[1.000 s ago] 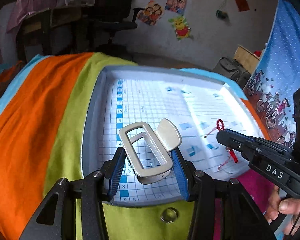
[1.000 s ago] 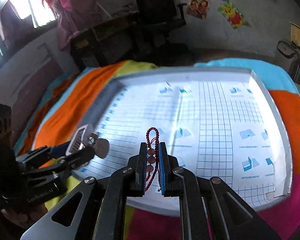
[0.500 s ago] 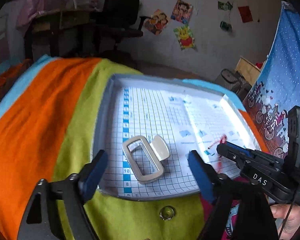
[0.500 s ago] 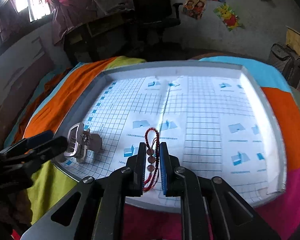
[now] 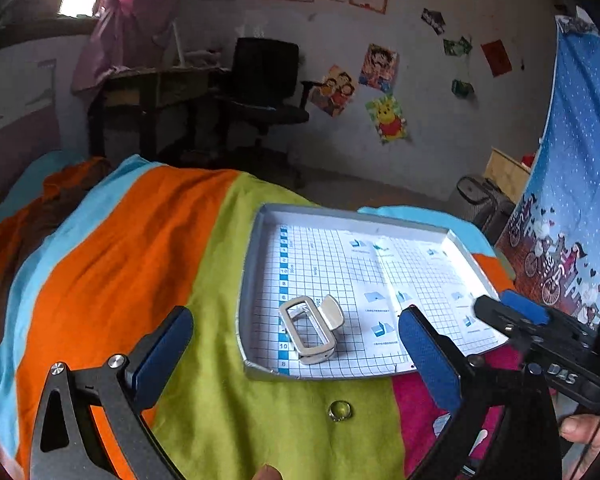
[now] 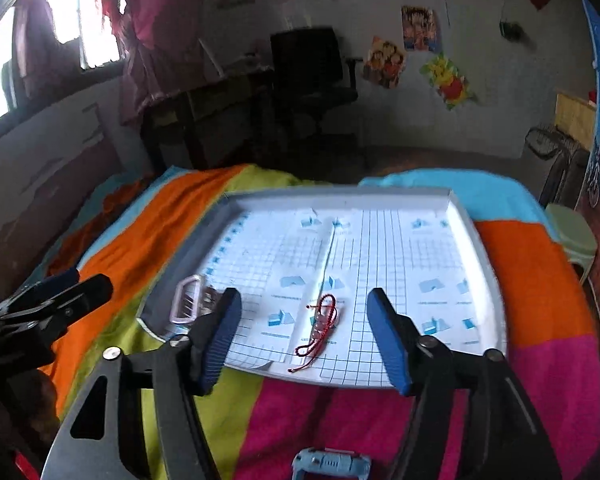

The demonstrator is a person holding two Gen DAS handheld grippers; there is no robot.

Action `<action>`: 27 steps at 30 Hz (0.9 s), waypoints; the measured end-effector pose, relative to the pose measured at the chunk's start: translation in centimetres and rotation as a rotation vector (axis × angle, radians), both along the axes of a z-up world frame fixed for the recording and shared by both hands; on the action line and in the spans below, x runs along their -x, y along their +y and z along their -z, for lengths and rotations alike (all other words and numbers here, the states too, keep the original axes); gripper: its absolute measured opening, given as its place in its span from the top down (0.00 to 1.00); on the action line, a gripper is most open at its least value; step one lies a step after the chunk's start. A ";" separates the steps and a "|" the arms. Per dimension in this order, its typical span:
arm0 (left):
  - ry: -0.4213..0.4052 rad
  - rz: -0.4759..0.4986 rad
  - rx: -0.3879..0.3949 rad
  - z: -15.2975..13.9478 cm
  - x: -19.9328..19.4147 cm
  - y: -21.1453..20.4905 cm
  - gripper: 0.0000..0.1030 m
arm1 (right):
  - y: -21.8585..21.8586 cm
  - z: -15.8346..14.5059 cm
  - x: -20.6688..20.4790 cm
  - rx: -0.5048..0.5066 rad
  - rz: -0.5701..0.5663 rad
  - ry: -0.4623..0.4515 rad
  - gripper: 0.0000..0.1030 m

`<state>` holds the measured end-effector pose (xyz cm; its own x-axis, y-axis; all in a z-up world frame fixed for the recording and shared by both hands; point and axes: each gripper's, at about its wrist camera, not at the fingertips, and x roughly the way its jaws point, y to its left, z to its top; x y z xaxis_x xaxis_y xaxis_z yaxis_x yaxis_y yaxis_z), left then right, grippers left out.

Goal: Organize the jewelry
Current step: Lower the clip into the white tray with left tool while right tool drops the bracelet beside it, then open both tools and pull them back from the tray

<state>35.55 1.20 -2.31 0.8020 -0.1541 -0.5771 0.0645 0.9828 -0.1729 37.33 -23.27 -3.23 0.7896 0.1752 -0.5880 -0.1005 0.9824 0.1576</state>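
Observation:
A silver hair claw clip (image 5: 311, 329) lies in the near left corner of the grey tray (image 5: 248, 280); it also shows in the right wrist view (image 6: 189, 299). My left gripper (image 5: 296, 354) is open and empty, raised back from the clip. A red beaded string bracelet (image 6: 320, 326) lies near the front edge of the tray (image 6: 476, 236). My right gripper (image 6: 304, 340) is open and empty, pulled back above the bracelet. In the left wrist view the right gripper (image 5: 512, 308) sits at the tray's right edge.
The tray, lined with gridded paper, rests on a striped orange, green, pink and blue cloth (image 5: 140, 264). A small ring (image 5: 340, 411) lies on the green stripe in front of the tray. A light blue object (image 6: 331, 465) lies on the pink stripe. A desk and chair (image 5: 260, 92) stand behind.
My left gripper let go of the hair clip and drew back and up. My right gripper opened, left the bracelet on the tray and drew back.

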 end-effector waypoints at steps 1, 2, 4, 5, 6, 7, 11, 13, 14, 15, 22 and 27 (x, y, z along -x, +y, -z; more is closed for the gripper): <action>-0.011 -0.005 -0.001 -0.2 0.5 0.0 0.00 | -0.2 -0.5 0.8 0.001 0.003 -0.016 0.36; -0.033 -0.013 -0.003 -0.6 1.3 0.2 0.00 | -0.4 -1.2 1.9 0.000 0.008 -0.037 0.33; -0.069 -0.023 -0.003 -1.5 2.9 0.4 0.00 | -0.7 -2.2 3.8 0.002 0.014 -0.068 0.28; -0.083 -0.021 0.000 -1.9 3.8 0.5 0.00 | -0.9 -2.6 4.6 0.003 0.017 -0.081 0.25; -0.092 -0.019 0.005 -2.3 4.5 0.5 0.00 | -1.0 -3.1 5.6 0.006 0.021 -0.097 0.23; -0.102 -0.015 0.010 -2.7 5.3 0.6 0.00 | -1.0 -3.5 6.7 0.010 0.023 -0.115 0.18; -0.157 0.009 -0.001 -4.5 9.2 0.5 0.00 | -1.5 -5.5 11.5 0.014 0.035 -0.181 0.10; -0.164 0.034 -0.010 -5.1 11.0 0.2 0.00 | -1.8 -6.3 14.0 0.020 0.046 -0.211 0.08; -0.170 0.044 -0.015 -5.5 12.0 0.0 0.00 | -1.8 -6.8 15.1 0.021 0.051 -0.227 0.05; -0.179 0.049 -0.016 -5.8 13.0 -0.1 0.00 | -1.9 -7.1 16.2 0.023 0.055 -0.241 0.04; -0.219 0.035 0.030 -7.0 19.1 0.2 0.00 | -2.6 -9.0 23.3 0.026 0.089 -0.302 0.03; -0.236 0.015 0.023 -7.0 23.0 0.5 0.00 | -3.0 -9.8 27.9 0.033 0.110 -0.323 0.01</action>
